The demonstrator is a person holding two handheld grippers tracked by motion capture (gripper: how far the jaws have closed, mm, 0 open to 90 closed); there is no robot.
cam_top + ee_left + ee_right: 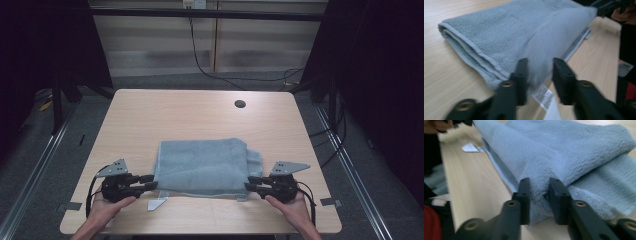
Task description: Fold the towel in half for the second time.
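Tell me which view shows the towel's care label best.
Left gripper view: the white care label lies printed-side up just under the towel corner. The high view shows it as a small white tab; the right gripper view shows a distant white scrap.

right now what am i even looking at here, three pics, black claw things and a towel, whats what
No robot here: a person holds a two-jaw hand tool in each hand. The wide picture comes from a camera above the wooden table. It shows the left gripper and the right gripper at the near corners of a folded grey-blue towel. The other two pictures come from small cameras riding on each gripper, looking along its black jaws.

In the left gripper view the left gripper has towel cloth between its jaws, which stand apart, so it looks let go. In the right gripper view the right gripper has a fold between its jaws; whether the pads press it I cannot tell. A white care label pokes out beside the left gripper.
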